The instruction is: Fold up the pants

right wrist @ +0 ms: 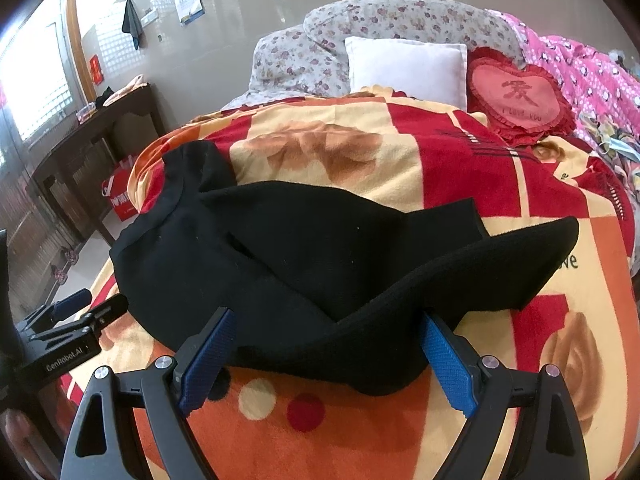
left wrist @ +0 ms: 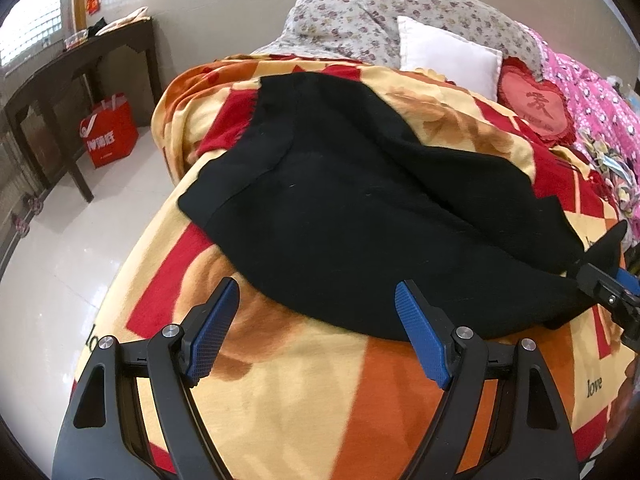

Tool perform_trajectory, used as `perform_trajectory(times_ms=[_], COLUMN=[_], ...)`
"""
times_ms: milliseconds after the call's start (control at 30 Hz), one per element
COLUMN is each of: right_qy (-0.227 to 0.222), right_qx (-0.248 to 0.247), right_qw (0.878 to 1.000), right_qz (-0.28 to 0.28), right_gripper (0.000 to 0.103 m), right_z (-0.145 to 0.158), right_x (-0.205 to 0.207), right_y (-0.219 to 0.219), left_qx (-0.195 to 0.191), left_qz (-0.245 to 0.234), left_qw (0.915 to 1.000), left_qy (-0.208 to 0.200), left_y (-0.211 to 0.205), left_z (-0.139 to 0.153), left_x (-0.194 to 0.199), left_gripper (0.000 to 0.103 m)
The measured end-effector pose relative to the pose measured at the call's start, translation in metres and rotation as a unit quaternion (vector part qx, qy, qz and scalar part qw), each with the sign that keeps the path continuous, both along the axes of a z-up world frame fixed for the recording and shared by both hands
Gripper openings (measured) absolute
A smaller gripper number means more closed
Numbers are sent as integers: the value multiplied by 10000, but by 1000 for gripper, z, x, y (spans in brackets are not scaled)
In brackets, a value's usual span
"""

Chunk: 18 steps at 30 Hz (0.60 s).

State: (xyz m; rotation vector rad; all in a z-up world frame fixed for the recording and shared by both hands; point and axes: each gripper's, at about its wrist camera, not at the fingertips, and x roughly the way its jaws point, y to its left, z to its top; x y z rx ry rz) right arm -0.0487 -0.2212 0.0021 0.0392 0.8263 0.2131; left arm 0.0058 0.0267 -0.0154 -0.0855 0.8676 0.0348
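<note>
Pants (left wrist: 360, 216) of black cloth lie crumpled on the blanket (left wrist: 312, 392) of the bed, near its front edge, one end reaching toward the left edge. The left gripper (left wrist: 316, 316) hovers at the near hem with its fingers wide and nothing between them. The right gripper (right wrist: 328, 344) also has its fingers wide; a raised fold of the cloth sits between them, but they do not pinch it.

I judge the step in hand is to take hold of the near edge. To do it well, each gripper should close on one layer edge only, both at the same hem, then pull the cloth flat before any fold, because the layers now overlap unevenly.

The right wrist view shows the lifted flap, the slit between two layers and a heart cushion (right wrist: 520, 96) in full; the left view shows the cloth mostly as one dark mass, but shows more of the floor and a red bag (left wrist: 110, 130) under the side table (left wrist: 80, 60).
</note>
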Motion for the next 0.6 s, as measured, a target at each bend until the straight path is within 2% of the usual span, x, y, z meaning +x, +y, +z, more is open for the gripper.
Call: perform_trajectory(times_ms=[133,267,433,600], right_qy=[48,130,256,361], right_qx=[3,56,91,171], right_qw=[10000,9999,9996,9992], right_qz=[10,11,7,-5], right_gripper=[90,90,90,90], right_z=[-4,-11,-20,-26], right_x=[0,1,2,5], right_y=[-2,-5,-8,-14], left_qx=[-19,-393,-926,-1141], left_qz=[236,562,921,1150], left_qw=[9997,9973,9903,9845], left_qy=[109,258,466,677], left_y=[23,57,91,101], left_z=[-6,-12,-24,-38], left_x=[2,7,21,43], left_gripper=[81,81,81,81])
